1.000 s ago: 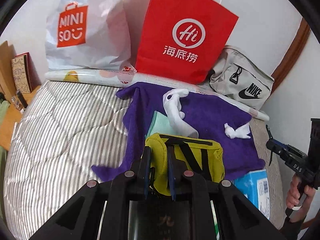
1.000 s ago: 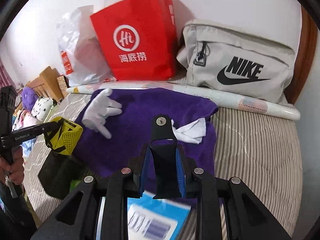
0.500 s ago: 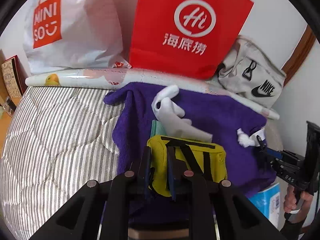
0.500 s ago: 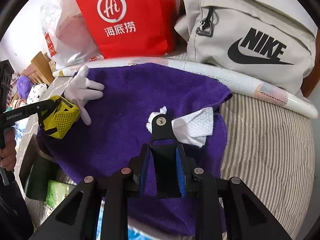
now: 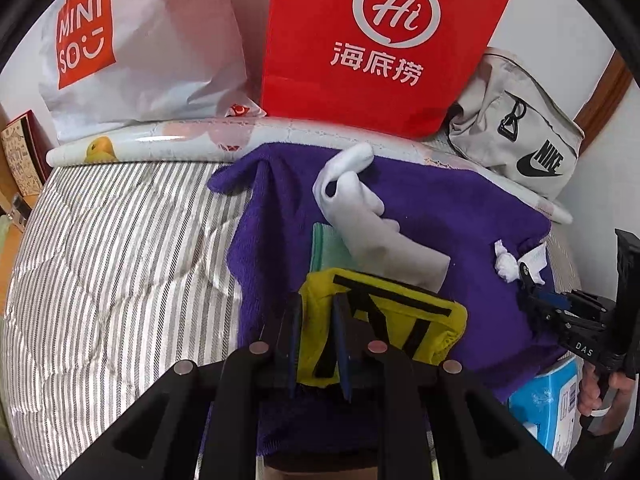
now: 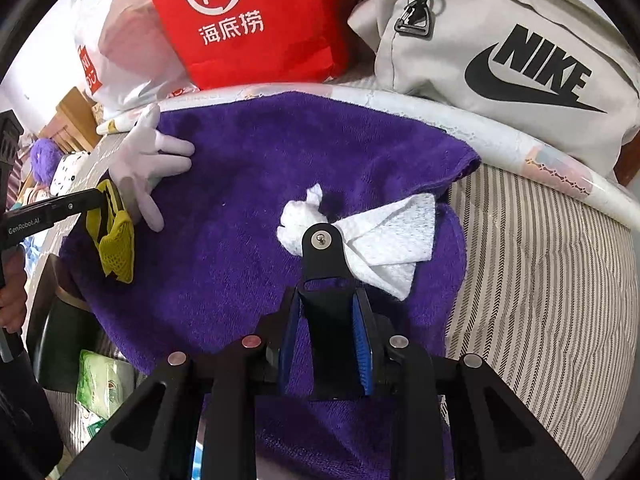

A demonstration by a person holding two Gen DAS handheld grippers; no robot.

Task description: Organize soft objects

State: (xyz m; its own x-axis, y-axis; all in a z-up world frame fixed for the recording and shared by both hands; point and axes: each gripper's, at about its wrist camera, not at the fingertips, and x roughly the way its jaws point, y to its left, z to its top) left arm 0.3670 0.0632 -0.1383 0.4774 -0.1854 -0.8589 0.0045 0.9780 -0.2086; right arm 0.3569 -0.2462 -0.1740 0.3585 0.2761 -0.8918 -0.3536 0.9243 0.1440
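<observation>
Because the purple towel [image 6: 256,208] is spread across the striped mattress [image 5: 112,264], it serves as the sorting ground, with the white glove [image 5: 360,216] near its far edge. Held clamped by its edge in the left gripper [image 5: 316,344], the yellow mesh pouch [image 5: 384,320] hangs over the towel (presumably awaiting contents). Narrowly parted and empty, the right gripper [image 6: 326,340] hovers right over the knotted white wipe [image 6: 380,240], probably to pick it up.
</observation>
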